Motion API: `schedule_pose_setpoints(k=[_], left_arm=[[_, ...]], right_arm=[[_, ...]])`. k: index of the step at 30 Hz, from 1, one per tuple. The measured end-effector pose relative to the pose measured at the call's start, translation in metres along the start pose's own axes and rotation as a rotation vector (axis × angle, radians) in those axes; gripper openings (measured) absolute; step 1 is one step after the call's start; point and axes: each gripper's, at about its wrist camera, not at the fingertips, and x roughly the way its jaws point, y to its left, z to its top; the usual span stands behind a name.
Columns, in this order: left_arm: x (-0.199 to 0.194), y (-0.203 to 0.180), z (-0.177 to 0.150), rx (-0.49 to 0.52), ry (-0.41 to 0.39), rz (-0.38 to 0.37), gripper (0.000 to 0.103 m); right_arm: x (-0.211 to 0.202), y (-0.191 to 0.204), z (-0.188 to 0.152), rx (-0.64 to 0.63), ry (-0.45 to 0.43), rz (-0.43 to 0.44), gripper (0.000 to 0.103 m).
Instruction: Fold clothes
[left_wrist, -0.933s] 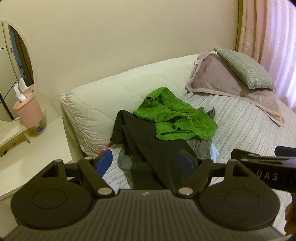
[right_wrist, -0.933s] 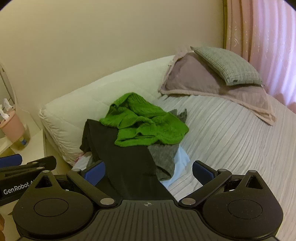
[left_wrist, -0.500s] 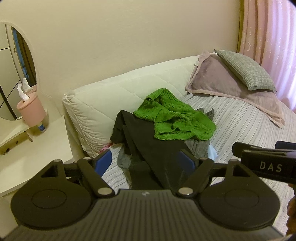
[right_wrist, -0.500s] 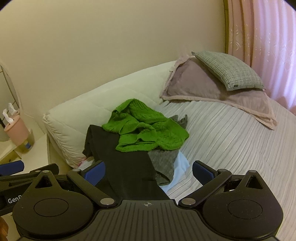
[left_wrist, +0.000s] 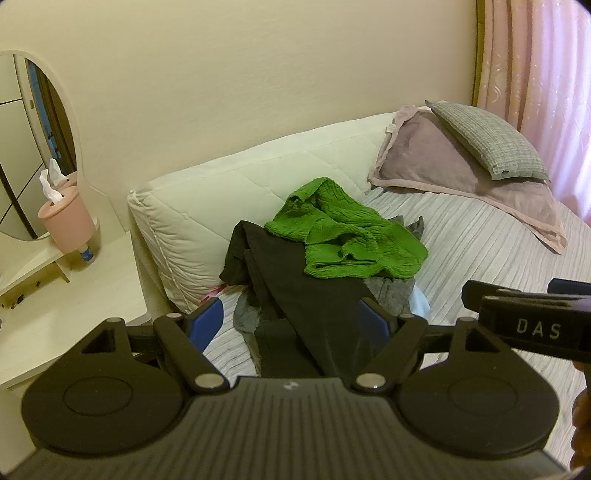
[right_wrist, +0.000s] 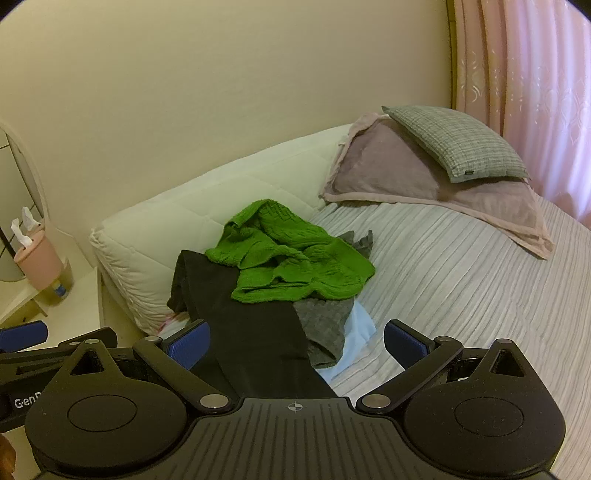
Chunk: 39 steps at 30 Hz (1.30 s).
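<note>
A heap of clothes lies on the bed (left_wrist: 491, 258), close to the long white cushion (left_wrist: 207, 206) that runs along the wall. On top sits a crumpled green sweater (left_wrist: 347, 236), its upper edge resting against the cushion. Under it a black garment (left_wrist: 303, 302) stretches toward the cameras and passes between the blue pads of both tools. A grey garment (right_wrist: 325, 328) pokes out from beneath the sweater on the right, and a pale blue piece of cloth (right_wrist: 360, 328) lies under that, flat on the striped sheet.

The left tool (left_wrist: 291, 321) hangs above the near end of the pile with its fingers spread apart; nothing is gripped, though the black garment fills the gap in the view. The right tool (right_wrist: 295, 345) is likewise released, fingers wide, over the black and grey cloth and the bare sheet, holding nothing. Each tool shows at the edge of the other's view, side by side.

At the head of the bed a grey checked pillow (right_wrist: 458, 144) lies on top of a mauve pillow (right_wrist: 399, 173), well apart from the clothes. A pink curtain (right_wrist: 528, 92) hangs behind them. To the left stands a white surface (left_wrist: 62, 310) with an oval mirror (left_wrist: 33, 147) and a pink tissue holder (left_wrist: 66, 221) just beside a small bottle (left_wrist: 86, 254).
</note>
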Motion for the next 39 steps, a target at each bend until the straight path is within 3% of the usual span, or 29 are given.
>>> schedule_pose_setpoints(k=[39], left_arm=[[0.007, -0.038, 0.002, 0.007, 0.002, 0.024, 0.077]], right_arm=[[0.005, -0.042, 0.007, 0.005, -0.006, 0.028, 0.103]])
